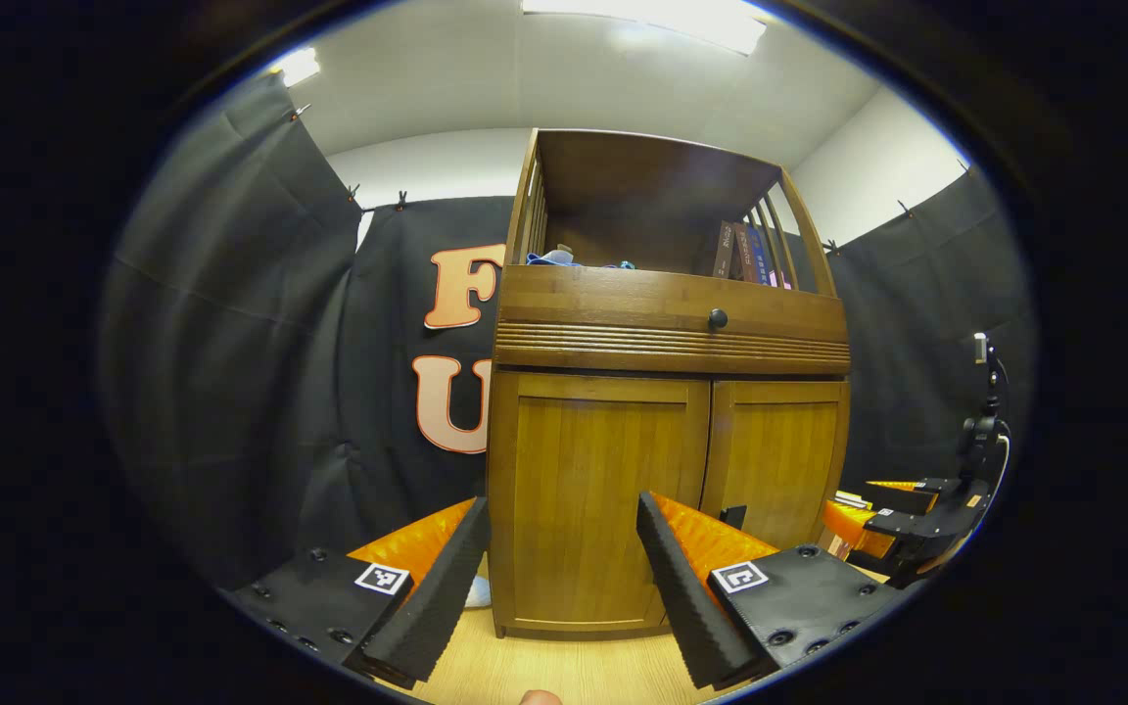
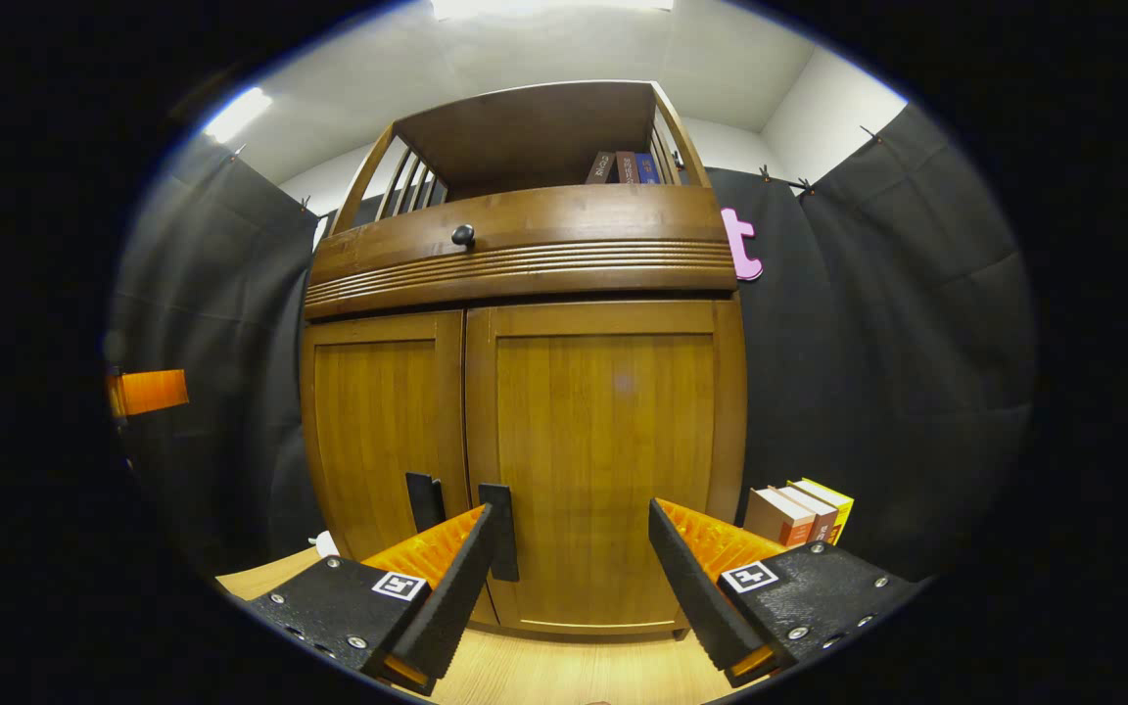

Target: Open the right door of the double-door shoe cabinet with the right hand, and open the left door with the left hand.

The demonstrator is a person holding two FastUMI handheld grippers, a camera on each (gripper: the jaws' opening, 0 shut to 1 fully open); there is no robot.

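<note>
While both doors are closed, the left tool stands spread wide in front of the left door of the shoe cabinet, not touching it. The right tool is also spread, facing the right door; its handle is just beside the left finger.

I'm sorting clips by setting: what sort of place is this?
Probably a staged recording booth, not a lived-in home: black cloth is clipped up as walls around a lone wooden shoe cabinet, with bare white walls and ceiling lights above it.
</note>
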